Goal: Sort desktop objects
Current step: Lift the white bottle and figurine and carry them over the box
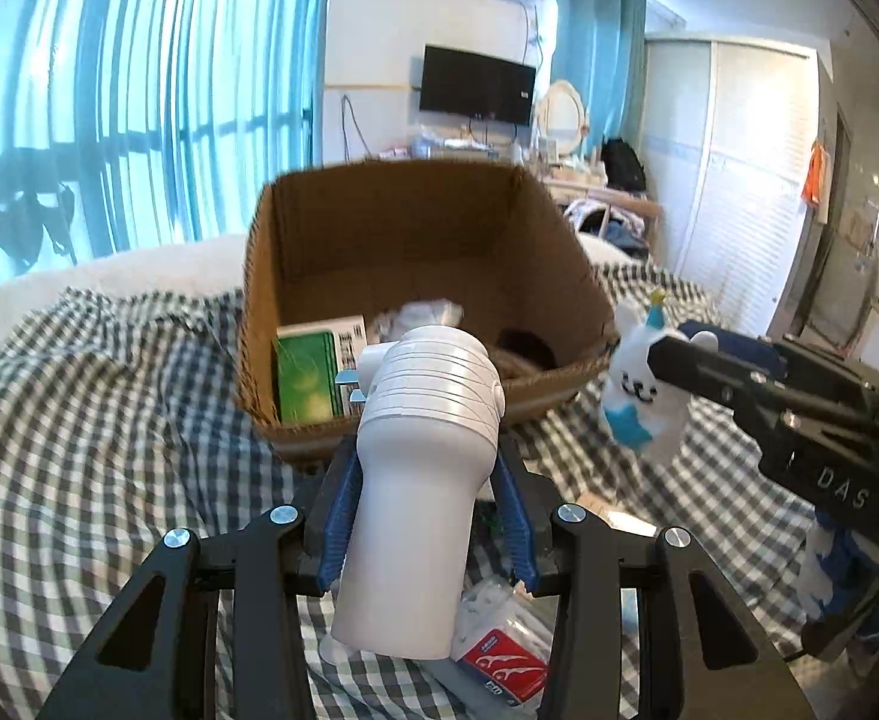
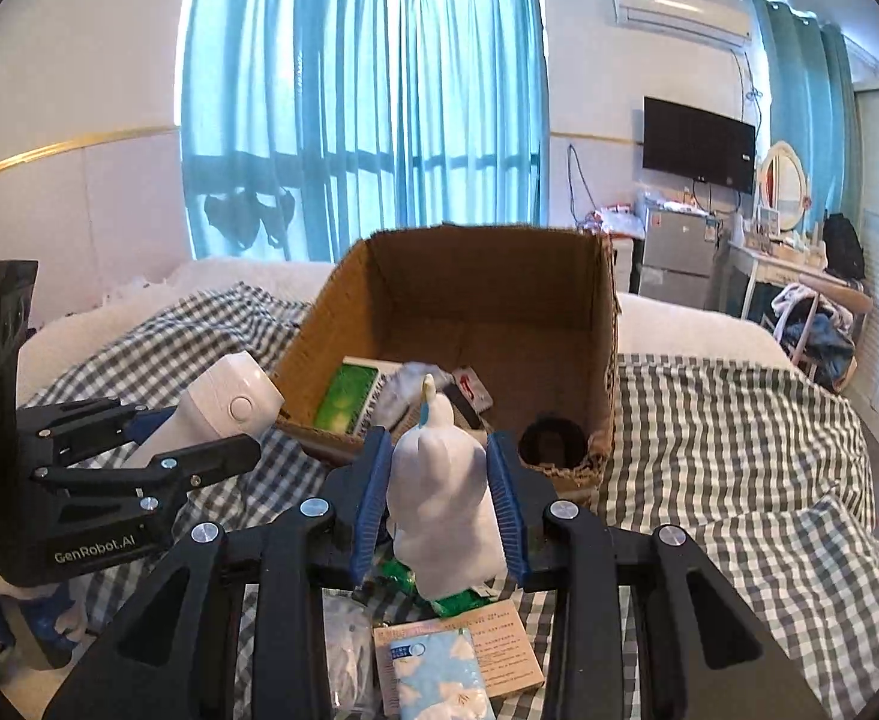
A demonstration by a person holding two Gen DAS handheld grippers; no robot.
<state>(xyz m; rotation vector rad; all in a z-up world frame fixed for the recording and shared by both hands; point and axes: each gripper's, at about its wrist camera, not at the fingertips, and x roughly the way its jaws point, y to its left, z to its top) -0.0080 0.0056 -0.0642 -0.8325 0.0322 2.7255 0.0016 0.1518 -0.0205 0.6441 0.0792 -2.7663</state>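
Observation:
My left gripper [image 1: 427, 456] is shut on a white hand-held device [image 1: 415, 540] with a ribbed head, its blue pads pressing both sides. It hangs above the checked cloth just in front of an open cardboard box [image 1: 415, 228]. My right gripper [image 2: 439, 441] is shut on a white plush rabbit [image 2: 445, 504], also lifted, near the box [image 2: 487, 288]. In the left wrist view the rabbit [image 1: 643, 384], with its blue trim, is held by the right gripper [image 1: 679, 348] at the right. The right wrist view has the left gripper [image 2: 211, 426] with the device [image 2: 229, 402] at the left.
Inside the box lie a green packet [image 2: 349, 396], crumpled plastic and a black round thing [image 2: 550, 438]. Under the grippers, on the checked cloth [image 2: 739, 450], lie a tissue pack [image 2: 439, 678], a printed card [image 2: 511, 642], a clear bag [image 2: 343, 648] and a red-and-white packet [image 1: 505, 666].

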